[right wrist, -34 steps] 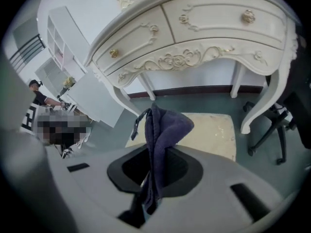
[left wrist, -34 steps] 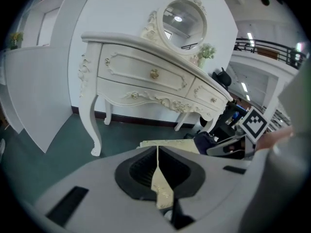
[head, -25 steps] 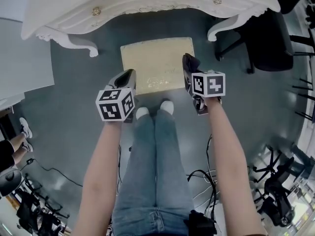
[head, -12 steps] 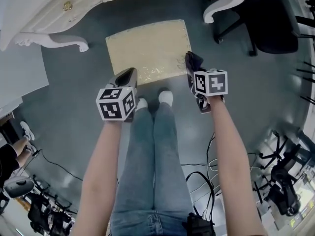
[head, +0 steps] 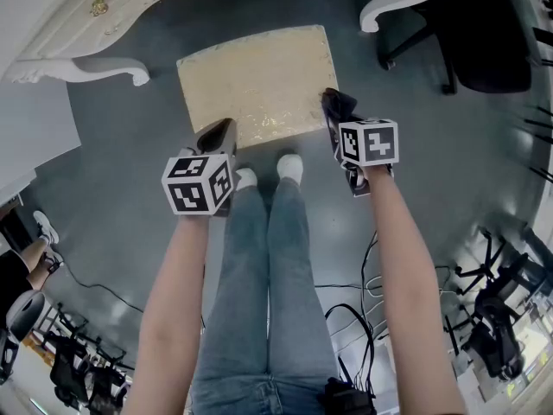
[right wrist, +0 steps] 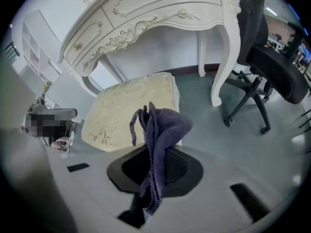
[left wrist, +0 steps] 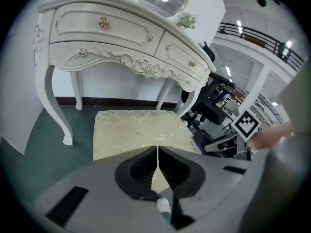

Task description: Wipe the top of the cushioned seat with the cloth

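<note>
The cushioned seat [head: 256, 83] is a cream, patterned square on the grey floor, in front of my feet. My left gripper [head: 219, 131] hovers at the seat's near left corner, jaws shut with nothing between them; its view looks across the seat [left wrist: 136, 127]. My right gripper [head: 333, 104] hangs at the seat's near right corner, shut on a dark purple cloth [head: 339, 107]. In the right gripper view the cloth [right wrist: 159, 127] stands bunched up out of the jaws, with the seat [right wrist: 127, 108] beyond it. The cloth is not touching the seat.
A white carved dressing table [head: 104, 11] stands over the seat's far side, with one leg [left wrist: 56, 106] left and another [right wrist: 224, 57] right. A black office chair [head: 484, 46] sits to the right. Cables [head: 363, 275] lie behind my legs.
The head view has tilted: the table slid up out of frame and the seat shifted up-left. Both grippers hold nearly the same poses at the seat's near corners, cloth still held.
</note>
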`<state>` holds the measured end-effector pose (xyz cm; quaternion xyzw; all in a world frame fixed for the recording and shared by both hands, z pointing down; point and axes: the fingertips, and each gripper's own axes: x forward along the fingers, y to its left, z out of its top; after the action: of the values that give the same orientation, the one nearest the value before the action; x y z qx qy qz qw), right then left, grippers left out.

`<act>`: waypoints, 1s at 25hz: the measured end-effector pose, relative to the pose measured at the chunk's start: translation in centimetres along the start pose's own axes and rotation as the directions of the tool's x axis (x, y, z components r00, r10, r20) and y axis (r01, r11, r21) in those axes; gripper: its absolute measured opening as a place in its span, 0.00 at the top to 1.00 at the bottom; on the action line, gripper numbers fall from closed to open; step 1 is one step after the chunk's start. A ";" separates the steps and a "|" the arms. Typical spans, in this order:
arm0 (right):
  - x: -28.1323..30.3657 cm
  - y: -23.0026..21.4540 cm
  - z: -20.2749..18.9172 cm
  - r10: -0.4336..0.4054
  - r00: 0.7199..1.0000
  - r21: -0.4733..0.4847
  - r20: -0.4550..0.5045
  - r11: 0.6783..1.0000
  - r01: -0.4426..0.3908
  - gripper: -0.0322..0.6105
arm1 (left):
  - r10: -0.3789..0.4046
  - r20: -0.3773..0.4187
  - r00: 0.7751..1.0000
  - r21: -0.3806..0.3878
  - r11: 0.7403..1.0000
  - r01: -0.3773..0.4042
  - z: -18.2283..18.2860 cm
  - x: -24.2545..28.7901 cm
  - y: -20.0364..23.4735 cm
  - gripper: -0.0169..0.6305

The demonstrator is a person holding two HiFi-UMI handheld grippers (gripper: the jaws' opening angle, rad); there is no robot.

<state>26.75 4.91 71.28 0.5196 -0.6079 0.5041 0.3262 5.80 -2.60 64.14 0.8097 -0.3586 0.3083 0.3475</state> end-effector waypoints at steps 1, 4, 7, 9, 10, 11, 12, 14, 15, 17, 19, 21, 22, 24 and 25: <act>0.1 0.1 0.1 0.002 1.000 -0.001 0.001 1.000 -0.002 0.89 | -0.001 0.001 1.000 0.000 1.000 0.001 0.0 0.1 0.0 0.96; 0.1 0.5 0.5 0.014 1.000 0.005 0.010 1.000 -0.014 0.89 | 0.000 0.004 1.000 -0.003 1.000 0.000 0.2 0.2 0.0 0.96; 0.3 1.0 0.7 -0.001 1.000 -0.009 -0.009 1.000 0.001 0.89 | 0.005 0.009 1.000 -0.012 1.000 -0.005 0.4 0.1 0.5 0.96; 0.4 1.1 0.7 -0.009 1.000 -0.014 -0.022 1.000 0.008 0.89 | 0.009 0.013 1.000 -0.018 1.000 -0.009 0.5 -0.1 1.0 0.96; 0.4 1.1 0.7 -0.010 1.000 -0.012 -0.025 1.000 0.009 0.89 | 0.011 0.014 1.000 -0.019 1.000 -0.011 0.6 -0.2 1.2 0.96; 0.4 1.2 0.7 -0.011 1.000 -0.010 -0.027 1.000 0.010 0.89 | 0.012 0.015 1.000 -0.019 1.000 -0.012 0.6 -0.3 1.4 0.96; 0.4 1.3 0.7 -0.012 1.000 -0.009 -0.029 1.000 0.012 0.89 | 0.013 0.016 1.000 -0.018 1.000 -0.013 0.6 -0.4 1.6 0.96; 0.5 1.6 0.7 -0.010 0.999 -0.006 -0.030 1.000 0.010 0.89 | 0.016 0.017 1.000 -0.019 1.000 -0.016 0.6 -0.7 2.0 0.96; 0.5 1.9 0.7 -0.006 1.000 -0.003 -0.030 1.000 0.005 0.89 | 0.018 0.018 1.000 -0.022 1.000 -0.017 0.6 -0.8 2.2 0.96; 0.7 2.7 0.8 0.004 1.000 -0.003 -0.029 1.000 -0.004 0.89 | 0.022 0.021 1.000 -0.029 0.999 -0.022 0.6 -1.1 2.7 0.96; 0.8 3.4 1.0 0.009 0.999 -0.013 -0.032 1.000 -0.009 0.89 | 0.027 0.025 0.999 -0.035 0.999 -0.026 0.7 -1.4 3.2 0.96; 1.0 4.1 1.2 0.017 0.999 -0.020 -0.036 1.000 -0.018 0.89 | 0.032 0.031 0.999 -0.042 0.999 -0.031 0.8 -1.7 3.7 0.96; 1.0 4.4 1.2 0.021 0.999 -0.022 -0.039 1.000 -0.022 0.89 | 0.035 0.033 0.999 -0.045 0.998 -0.033 0.8 -1.8 3.9 0.96; 1.2 5.0 1.3 0.029 0.999 -0.027 -0.046 0.999 -0.031 0.89 | 0.040 0.037 0.999 -0.050 0.998 -0.038 0.9 -2.2 4.4 0.96; 1.2 5.4 1.4 0.033 0.998 -0.032 -0.050 0.999 -0.035 0.89 | 0.042 0.039 0.998 -0.054 0.998 -0.040 0.9 -2.3 4.6 0.96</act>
<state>21.42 2.98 70.56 0.4912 -0.6164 0.5123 0.3410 1.06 -4.77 63.46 0.7987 -0.3902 0.2895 0.3550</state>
